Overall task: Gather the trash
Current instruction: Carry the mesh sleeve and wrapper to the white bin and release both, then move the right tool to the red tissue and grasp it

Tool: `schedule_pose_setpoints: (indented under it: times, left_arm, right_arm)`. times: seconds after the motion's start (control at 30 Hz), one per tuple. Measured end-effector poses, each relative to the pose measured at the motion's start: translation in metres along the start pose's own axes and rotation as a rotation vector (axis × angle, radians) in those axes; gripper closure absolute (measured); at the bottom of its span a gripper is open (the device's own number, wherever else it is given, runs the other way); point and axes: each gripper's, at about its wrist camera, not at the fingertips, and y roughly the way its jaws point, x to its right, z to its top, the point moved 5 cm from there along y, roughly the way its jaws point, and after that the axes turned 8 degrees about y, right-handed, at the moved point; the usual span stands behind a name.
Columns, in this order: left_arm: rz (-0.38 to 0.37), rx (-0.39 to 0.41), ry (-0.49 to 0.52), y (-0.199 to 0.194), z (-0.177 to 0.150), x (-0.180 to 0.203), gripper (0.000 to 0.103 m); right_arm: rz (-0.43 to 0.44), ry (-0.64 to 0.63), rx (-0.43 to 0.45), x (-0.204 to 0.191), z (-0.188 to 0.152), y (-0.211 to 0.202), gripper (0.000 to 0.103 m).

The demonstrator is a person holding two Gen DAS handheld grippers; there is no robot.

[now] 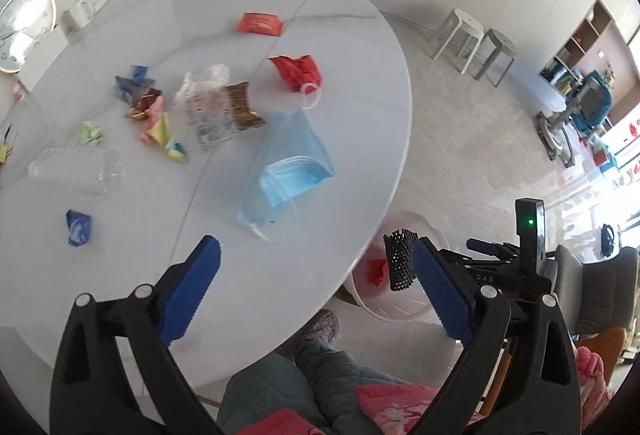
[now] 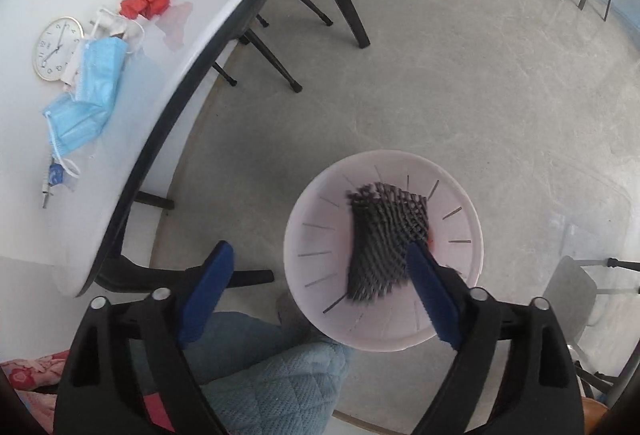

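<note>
Black foam netting point(image 2: 384, 239) is seen over the white bin point(image 2: 316, 235), at one o'clock of the wide-spread right gripper point(image 2: 320, 291).

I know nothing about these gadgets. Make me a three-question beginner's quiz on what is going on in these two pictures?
1. True or false: the right gripper is clamped shut on the black foam net.
2. Where is the black foam net?
A. on the white table
B. over the pale bin on the floor
C. on a stool
3. Fill in: the bag of blue face masks lies on the ____.

Key
1. False. Its jaws stand wide, and the net looks to be dropping free beside one blue pad.
2. B.
3. Table, near its edge, ahead of the open, empty left gripper.
</note>
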Motion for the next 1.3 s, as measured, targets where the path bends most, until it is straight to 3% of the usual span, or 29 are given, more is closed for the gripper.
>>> schedule_pose_setpoints:
  times: [0.2, 0.5, 0.73, 1.07, 1.3]
  left_arm:
    - [0.031, 0.022, -0.131, -0.011, -0.014, -0.069, 0.011]
    - [0.039, 0.077, -0.157, -0.026, -0.005, -0.131, 0.011]
    - [0.057, 0.113, -0.122, -0.033, -0.006, -0.168, 0.011]
    - [0.008, 0.098, -0.145, -0.015, 0.001, -0.180, 0.011]
    - [-0.036, 0.081, -0.150, 0.011, 0.035, -0.159, 0.011]
  right_arm:
    - [-0.060, 0.011, 0.073, -0.018, 0.004, -0.031, 0.005]
    - [-0.056, 0.021, 0.298, -0.086, 0.026, -0.122, 0.002]
    - [-0.001, -0.024, 0.377, -0.159, 0.046, -0.137, 0.002]
    - [0.023, -0.179, 0.306, -0.242, 0.072, -0.101, 0.002]
    - [0.031, -0.237, 0.243, -0.248, 0.114, -0.079, 0.002]
